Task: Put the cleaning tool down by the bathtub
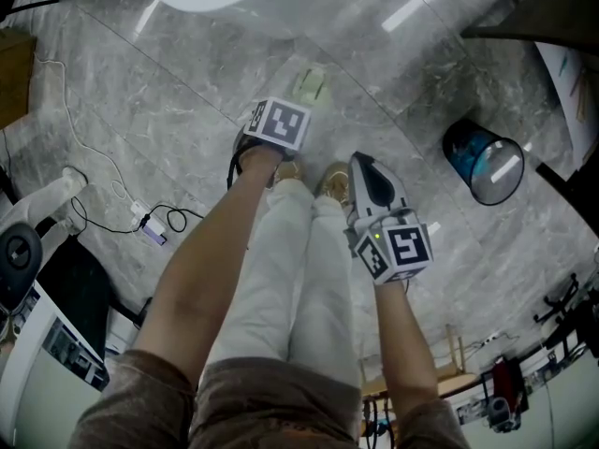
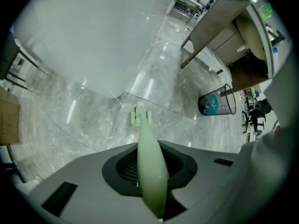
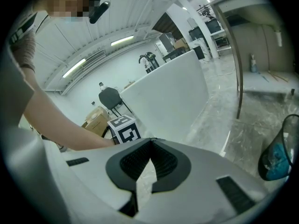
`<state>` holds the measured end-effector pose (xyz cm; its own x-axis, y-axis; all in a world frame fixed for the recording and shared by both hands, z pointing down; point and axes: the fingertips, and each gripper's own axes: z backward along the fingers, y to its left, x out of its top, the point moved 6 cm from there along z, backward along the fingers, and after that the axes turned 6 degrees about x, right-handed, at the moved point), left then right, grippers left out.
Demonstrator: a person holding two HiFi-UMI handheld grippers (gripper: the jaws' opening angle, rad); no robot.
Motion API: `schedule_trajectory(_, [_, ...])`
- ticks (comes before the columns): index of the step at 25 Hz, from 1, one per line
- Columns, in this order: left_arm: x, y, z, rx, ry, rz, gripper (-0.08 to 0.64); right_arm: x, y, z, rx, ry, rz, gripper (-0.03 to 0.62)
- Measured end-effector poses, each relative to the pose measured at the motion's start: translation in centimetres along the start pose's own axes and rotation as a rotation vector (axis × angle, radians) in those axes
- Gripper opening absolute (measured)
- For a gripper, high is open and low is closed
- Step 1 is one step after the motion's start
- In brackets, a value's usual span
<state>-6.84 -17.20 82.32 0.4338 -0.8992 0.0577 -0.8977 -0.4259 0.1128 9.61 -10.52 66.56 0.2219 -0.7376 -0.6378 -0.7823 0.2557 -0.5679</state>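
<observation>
— Left tongs (image 2: 150,146) pinch the pale green cleaning tool (image 2: 150,171) by its handle, brush end pointing down at the floor (image 2: 187,92) near the bathtub (image 2: 84,36). Right tongs (image 3: 150,143) are closed and empty.
— Risk?
— Letting go before the brush rests on that glossy floor. I'd judge it could bounce or skid away from the bathtub.

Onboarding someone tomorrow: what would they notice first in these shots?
The pale green cleaning tool clamped in the left gripper, pointing steeply down at the marble floor beside the white bathtub. Then the right gripper, shut and empty, by the person's legs, and a black mesh bin with a blue liner off to the right.
</observation>
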Motion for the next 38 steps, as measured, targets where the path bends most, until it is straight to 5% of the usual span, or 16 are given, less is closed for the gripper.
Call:
schedule_trajectory(14, [1.6,-0.2,-1.7,0.005,0.06,0.01,0.078,1.0,-1.4,-0.8,0.01,0.0,-0.007,-0.002])
schedule_trajectory(24, [1.2,-0.6,-1.6,0.015,0.02,-0.025,0.089,0.9,-1.3,-0.6,0.013,-0.003,-0.006,-0.002])
schedule_trajectory(28, [1.0,-1.0,-1.0,0.007,-0.016,-0.044,0.166,1.0,-1.0,-0.4,0.009,-0.003,-0.009,-0.002])
schedule_trajectory(38, [1.0,0.0,2.4,0.012,-0.082,-0.006,0.183,2.6,0.5,0.2,0.015,-0.009,0.013,-0.002])
